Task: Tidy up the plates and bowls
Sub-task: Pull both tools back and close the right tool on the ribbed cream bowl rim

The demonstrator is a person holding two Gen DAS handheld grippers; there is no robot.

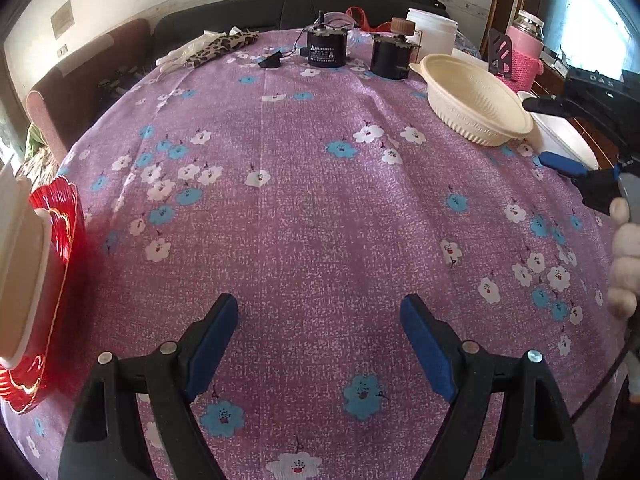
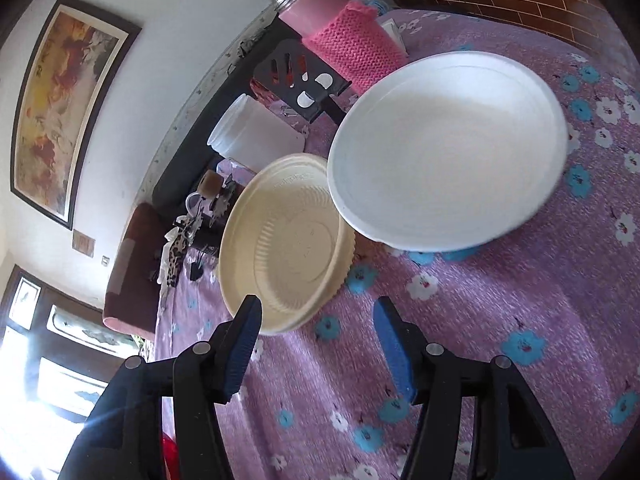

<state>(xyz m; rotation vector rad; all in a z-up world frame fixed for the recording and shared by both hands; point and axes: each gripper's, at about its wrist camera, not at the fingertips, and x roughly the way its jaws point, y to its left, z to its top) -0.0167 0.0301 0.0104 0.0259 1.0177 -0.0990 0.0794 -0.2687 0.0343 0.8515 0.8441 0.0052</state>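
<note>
A cream ribbed bowl [image 1: 476, 98] [image 2: 286, 242] stands on the purple flowered tablecloth [image 1: 304, 216] at the far right. A white plate [image 2: 448, 148] lies just beyond it; its edge shows in the left wrist view [image 1: 560, 136]. A red glass plate [image 1: 44, 292] with a cream rectangular dish [image 1: 20, 264] on it sits at the left edge. My left gripper [image 1: 320, 320] is open and empty above bare cloth. My right gripper [image 2: 316, 320] is open and empty, its left fingertip over the cream bowl's near rim; it also shows in the left wrist view [image 1: 560, 136].
Two black motors [image 1: 326, 48] [image 1: 390, 56], a white jar [image 1: 432, 34] [image 2: 256, 132], a pink thermos with a knitted sleeve [image 1: 524, 52] [image 2: 340, 36], a black bracket [image 2: 300, 80] and a leopard-print cloth [image 1: 224, 46] stand along the table's far edge. A sofa [image 1: 224, 12] lies behind.
</note>
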